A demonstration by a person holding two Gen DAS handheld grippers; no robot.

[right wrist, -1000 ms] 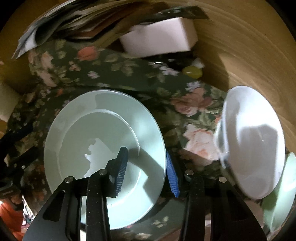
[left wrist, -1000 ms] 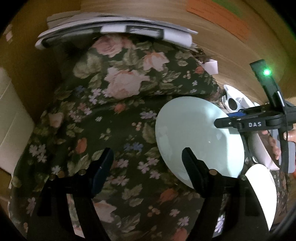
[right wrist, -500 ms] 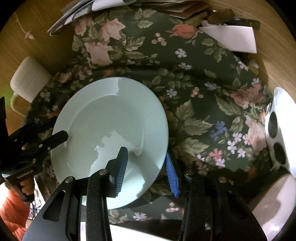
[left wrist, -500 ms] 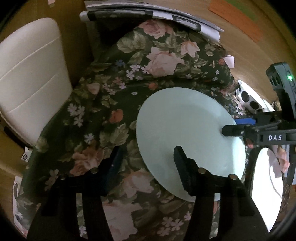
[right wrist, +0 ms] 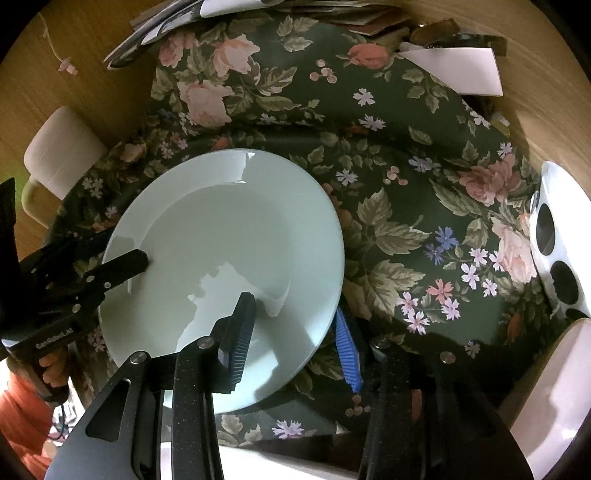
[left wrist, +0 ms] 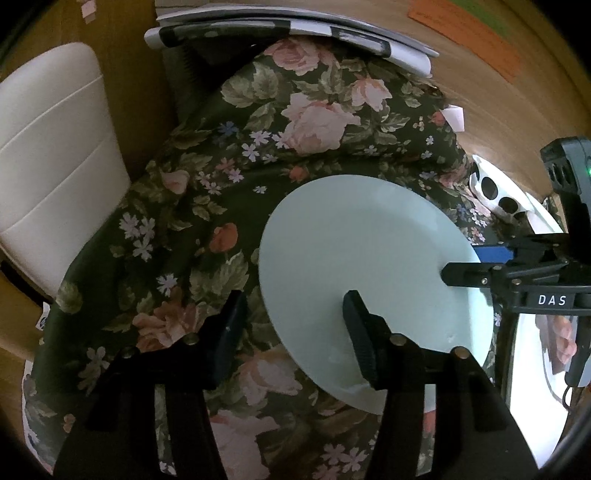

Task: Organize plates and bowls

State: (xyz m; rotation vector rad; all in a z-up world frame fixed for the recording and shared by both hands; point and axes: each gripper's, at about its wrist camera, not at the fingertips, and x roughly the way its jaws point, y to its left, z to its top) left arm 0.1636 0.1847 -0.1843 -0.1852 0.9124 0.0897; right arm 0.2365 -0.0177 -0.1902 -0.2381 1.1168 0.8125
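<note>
A pale green plate [left wrist: 365, 266] [right wrist: 225, 266] is held between both grippers above the floral tablecloth [left wrist: 229, 177] [right wrist: 402, 206]. My left gripper [left wrist: 291, 332] straddles the plate's near-left rim, one finger over it and one under; it also shows in the right wrist view [right wrist: 122, 266]. My right gripper [right wrist: 291, 332] straddles the opposite rim the same way; it also shows in the left wrist view [left wrist: 465, 266]. Both sets of jaws sit close around the rim. A white plate [left wrist: 532, 376] lies at the right.
A white dish with dark round holes [left wrist: 498, 192] [right wrist: 557, 243] sits at the cloth's right edge. A stack of papers [left wrist: 288, 29] lies at the back. A cream chair [left wrist: 48, 166] stands left of the table. A white box [right wrist: 458, 66] lies at the back right.
The plate has moved left, away from the white plate, with the right gripper on it. The left gripper has come in and now straddles the plate's other rim.
</note>
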